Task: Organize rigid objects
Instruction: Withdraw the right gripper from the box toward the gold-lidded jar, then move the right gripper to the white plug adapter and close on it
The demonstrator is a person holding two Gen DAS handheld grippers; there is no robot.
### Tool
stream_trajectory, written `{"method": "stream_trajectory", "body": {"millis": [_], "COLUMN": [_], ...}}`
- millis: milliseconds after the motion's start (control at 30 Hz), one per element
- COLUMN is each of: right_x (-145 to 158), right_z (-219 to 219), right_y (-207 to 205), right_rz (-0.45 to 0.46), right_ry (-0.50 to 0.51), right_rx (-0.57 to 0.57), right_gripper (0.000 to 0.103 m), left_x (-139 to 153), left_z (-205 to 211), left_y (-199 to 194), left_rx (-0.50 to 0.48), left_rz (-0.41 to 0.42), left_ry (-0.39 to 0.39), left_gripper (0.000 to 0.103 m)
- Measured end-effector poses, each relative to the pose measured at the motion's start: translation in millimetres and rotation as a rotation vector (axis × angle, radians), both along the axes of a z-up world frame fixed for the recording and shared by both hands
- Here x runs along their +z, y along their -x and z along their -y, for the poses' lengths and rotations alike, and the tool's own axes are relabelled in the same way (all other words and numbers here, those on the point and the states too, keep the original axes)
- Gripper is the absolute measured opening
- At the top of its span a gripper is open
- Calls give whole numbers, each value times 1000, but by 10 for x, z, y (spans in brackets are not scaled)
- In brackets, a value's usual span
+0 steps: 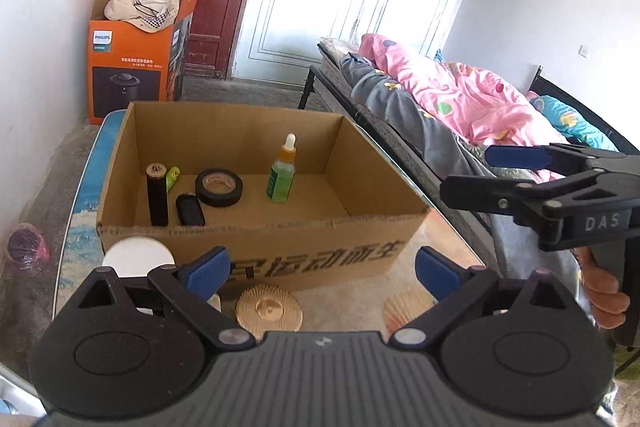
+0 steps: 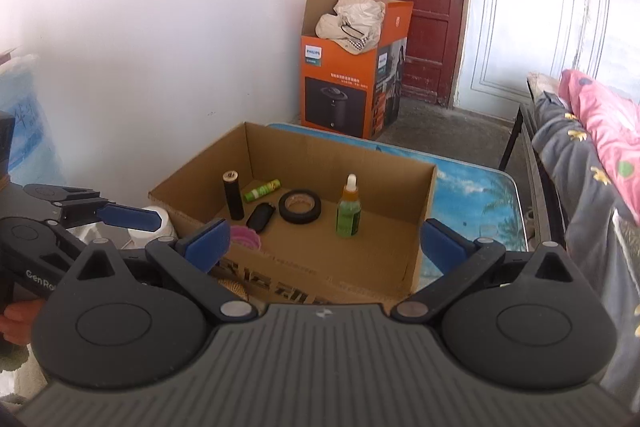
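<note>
Both grippers empty, jaws spread wide — left gripper [image 1: 320,267] hangs nearest the gold disc [image 1: 268,308], lying flat just below its fingertips, outside the cardboard box [image 1: 256,243]; right gripper [image 2: 325,245] faces the box.

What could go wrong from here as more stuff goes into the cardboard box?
1. The dropper bottle and the black cylinder stand upright in the cardboard box; a gripper reaching in could tip them.
2. The gold disc and white lid lie close against the box's front wall, leaving little room for fingers.
3. Left gripper and right gripper, both open, could collide.
</note>
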State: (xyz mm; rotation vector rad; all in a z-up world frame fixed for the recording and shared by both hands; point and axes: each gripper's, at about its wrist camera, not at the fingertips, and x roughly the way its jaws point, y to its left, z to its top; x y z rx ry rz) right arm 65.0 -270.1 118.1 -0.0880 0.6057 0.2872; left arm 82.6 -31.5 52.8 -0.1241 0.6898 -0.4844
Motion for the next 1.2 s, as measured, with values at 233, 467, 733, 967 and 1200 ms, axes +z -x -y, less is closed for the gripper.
{"method": "stream_trajectory", "body": {"millis": [233,467,733,967,1200], "right_x": [-520,-896,-1388,-1681,-1775], "right_z": [-267,-377,-408,-443,-409], "right_y": [157,16,-359,-597,-636], "right_rz": [-99,-156,-263,-377,-423], "right_ry": [44,-129,-384,-502,-549], "right_rx": [-51,-42,-93,-95,-86], "right_gripper": [102,102,92,48,38], "left_x": [-498,-854,-1102,-1181,-1163], "left_z": [2,119,247,213,200], "left_y": [190,206,147,17,31], "left_rx": [-12,20,21,49,28], "left_rz": [-10,32,72,42,38], "left_ry": [-49,-143,-218,-187,-159], "left_gripper": [100,99,94,75,72]}}
